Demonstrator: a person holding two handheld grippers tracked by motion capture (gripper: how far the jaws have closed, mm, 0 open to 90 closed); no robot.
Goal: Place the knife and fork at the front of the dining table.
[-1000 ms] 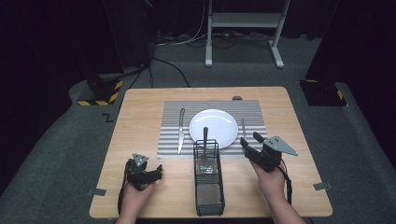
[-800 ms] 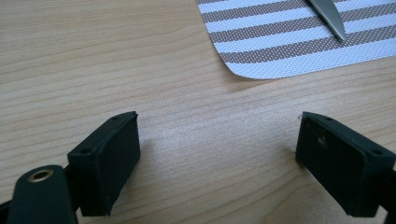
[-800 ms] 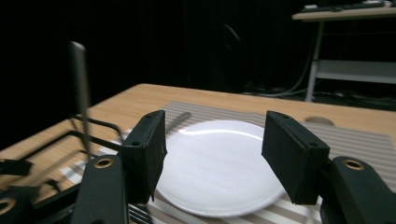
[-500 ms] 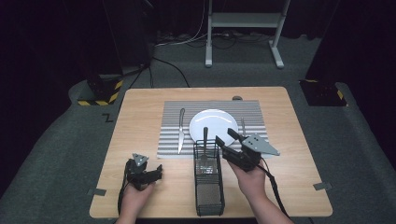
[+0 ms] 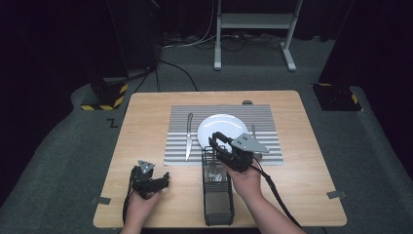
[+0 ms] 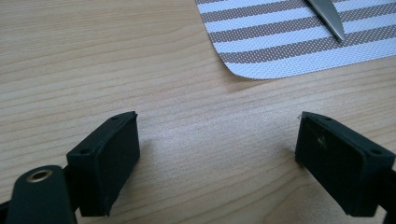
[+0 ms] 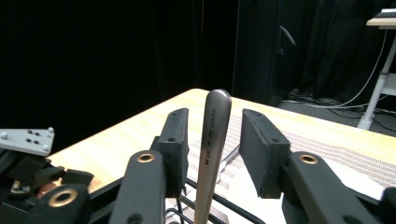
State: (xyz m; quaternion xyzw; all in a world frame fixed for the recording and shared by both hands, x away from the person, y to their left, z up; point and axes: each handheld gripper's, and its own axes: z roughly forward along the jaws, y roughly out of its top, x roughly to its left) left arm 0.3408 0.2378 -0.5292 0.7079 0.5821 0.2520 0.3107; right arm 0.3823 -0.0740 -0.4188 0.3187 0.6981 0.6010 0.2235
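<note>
High view. Your right gripper hangs over the far end of the black wire basket, which runs lengthwise toward you under your right hand. One utensil handle stands in that far end, directly below the gripper; the rest of the basket looks bare. Beyond the gripper lie the white plate, the knife and the fork on the striped placemat. Your left gripper rests on the table, well to the left of the basket.

Left gripper view. Your jaws stand wide apart with bare wood between them. Ahead and to the right sits the placemat corner with the knife tip on it.

Right gripper view. The utensil handle rises upright between your jaws, long axis near vertical, rounded end up. The jaws have just been closing, yet a gap shows on each side of the handle. The basket rim lies below.
</note>
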